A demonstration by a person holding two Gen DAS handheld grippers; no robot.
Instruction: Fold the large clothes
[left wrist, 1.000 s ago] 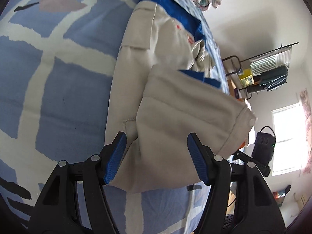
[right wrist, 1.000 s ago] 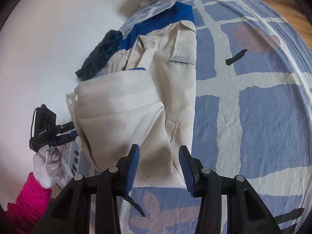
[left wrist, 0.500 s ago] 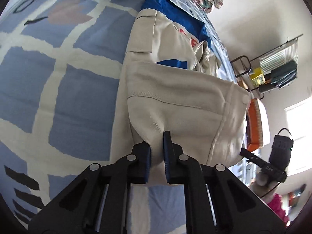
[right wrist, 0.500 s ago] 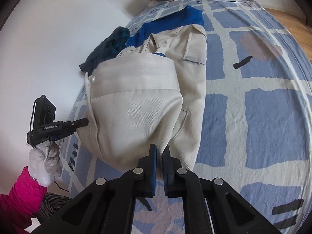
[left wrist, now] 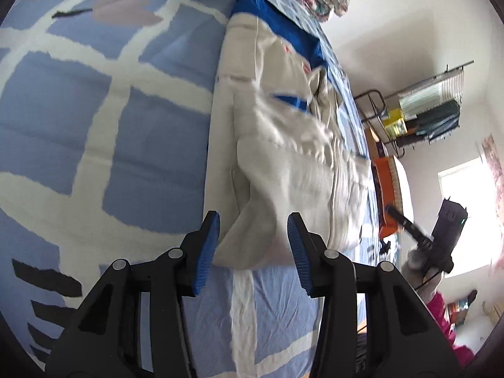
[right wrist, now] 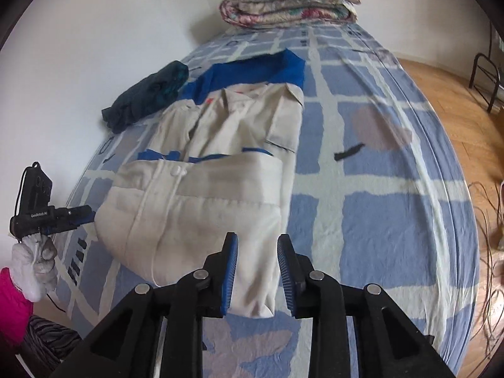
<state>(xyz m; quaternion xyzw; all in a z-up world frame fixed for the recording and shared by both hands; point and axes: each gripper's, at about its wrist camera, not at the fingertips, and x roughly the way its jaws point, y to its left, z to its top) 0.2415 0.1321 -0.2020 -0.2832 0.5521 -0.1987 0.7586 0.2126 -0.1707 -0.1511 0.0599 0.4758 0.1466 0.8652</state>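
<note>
A beige shirt (right wrist: 220,182) lies on the blue checked bed, its lower part folded up over its chest; it also shows in the left wrist view (left wrist: 283,163). A blue garment (right wrist: 252,66) lies under its collar end. My left gripper (left wrist: 252,245) is open, its jaws on either side of the shirt's near folded corner, holding nothing. My right gripper (right wrist: 256,271) is open, its jaws astride the shirt's near edge. The left gripper also appears at the left of the right wrist view (right wrist: 85,215).
A dark green garment (right wrist: 148,94) lies bunched at the bed's far left. A folded floral quilt (right wrist: 289,0) sits at the head of the bed. The bedsheet (right wrist: 378,195) is bare to the right. A metal rack (left wrist: 434,107) stands beyond the bed; wooden floor (right wrist: 456,100) lies to the right.
Both grippers, shut on the shirt half a second ago, have opened and let the fabric go. The folded part has dropped onto the shirt.
</note>
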